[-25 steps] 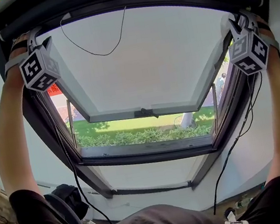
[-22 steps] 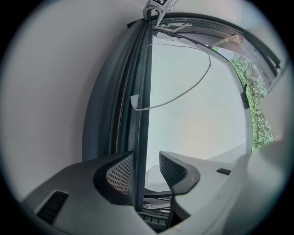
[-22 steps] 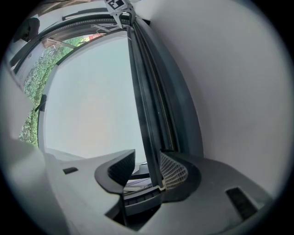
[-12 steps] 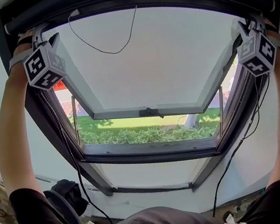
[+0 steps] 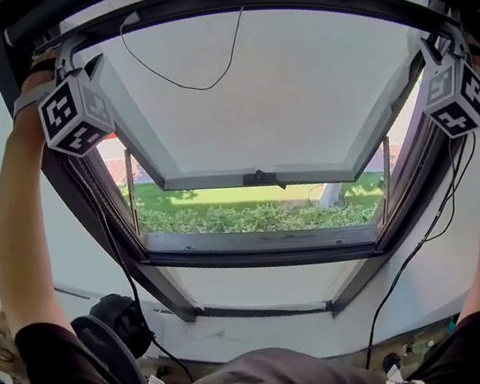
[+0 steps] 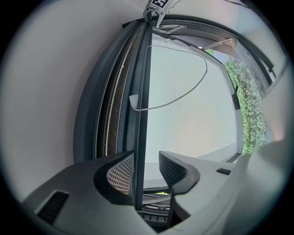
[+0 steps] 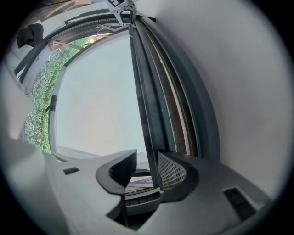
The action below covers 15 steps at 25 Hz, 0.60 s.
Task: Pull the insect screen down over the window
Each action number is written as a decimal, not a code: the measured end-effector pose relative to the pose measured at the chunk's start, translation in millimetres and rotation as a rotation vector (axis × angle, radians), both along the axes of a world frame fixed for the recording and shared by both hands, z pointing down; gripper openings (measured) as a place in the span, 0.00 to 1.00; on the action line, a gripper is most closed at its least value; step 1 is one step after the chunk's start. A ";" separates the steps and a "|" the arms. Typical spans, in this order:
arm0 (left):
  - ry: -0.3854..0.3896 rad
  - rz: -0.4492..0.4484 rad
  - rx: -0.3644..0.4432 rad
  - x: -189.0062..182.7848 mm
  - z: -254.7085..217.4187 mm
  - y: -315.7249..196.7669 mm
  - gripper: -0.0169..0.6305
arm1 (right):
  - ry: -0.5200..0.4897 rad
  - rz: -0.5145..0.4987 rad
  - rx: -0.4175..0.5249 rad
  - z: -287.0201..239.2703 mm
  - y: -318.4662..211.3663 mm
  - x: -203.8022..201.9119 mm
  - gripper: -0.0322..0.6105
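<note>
Up at the top of the window (image 5: pixel 298 104), your left gripper (image 6: pixel 146 172) and right gripper (image 7: pixel 147 170) both have the insect screen's slim dark pull bar (image 6: pixel 144 92) between parted jaws, the right pair closing.

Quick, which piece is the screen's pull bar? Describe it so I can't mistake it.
Find the dark window frame and go to its top edge. The pull bar is the thin dark strip spanning that edge, slimmer than the frame around it. It alone carries a small white tab with a thin cord looping down.
</note>
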<state>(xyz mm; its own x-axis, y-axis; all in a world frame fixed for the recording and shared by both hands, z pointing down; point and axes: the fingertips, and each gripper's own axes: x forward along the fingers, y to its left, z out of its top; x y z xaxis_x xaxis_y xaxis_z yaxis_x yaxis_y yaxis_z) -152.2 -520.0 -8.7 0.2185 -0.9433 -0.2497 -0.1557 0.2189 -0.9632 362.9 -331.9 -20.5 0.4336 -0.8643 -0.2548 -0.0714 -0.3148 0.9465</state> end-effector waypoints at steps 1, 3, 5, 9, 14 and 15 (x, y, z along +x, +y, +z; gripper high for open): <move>-0.005 -0.003 -0.011 0.0 4.2 0.7 0.30 | -0.002 0.004 -0.013 4.6 -0.4 -0.2 0.28; -0.017 -0.010 -0.029 -0.9 13.7 1.8 0.27 | -0.001 0.008 -0.036 15.6 -1.5 -0.7 0.27; -0.033 -0.014 -0.053 -4.0 26.3 -0.8 0.26 | -0.001 0.005 -0.056 26.8 -1.5 -0.4 0.26; -0.063 -0.007 -0.118 -3.7 55.0 -1.2 0.26 | -0.019 0.009 -0.124 51.7 -0.9 1.3 0.23; -0.119 -0.009 -0.233 -3.6 101.0 2.0 0.28 | -0.004 0.041 -0.258 95.3 -0.8 2.0 0.22; -0.128 -0.009 -0.252 -3.7 109.3 3.0 0.28 | -0.007 0.042 -0.277 102.9 0.0 2.0 0.22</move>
<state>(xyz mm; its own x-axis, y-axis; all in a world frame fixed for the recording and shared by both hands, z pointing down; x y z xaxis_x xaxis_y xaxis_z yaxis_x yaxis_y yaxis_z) -156.0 -517.1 100.6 0.2245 -0.9742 0.0222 -0.0288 -0.0295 -0.9992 364.9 -331.9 82.4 0.4717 -0.8817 -0.0085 -0.0702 -0.0471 0.9964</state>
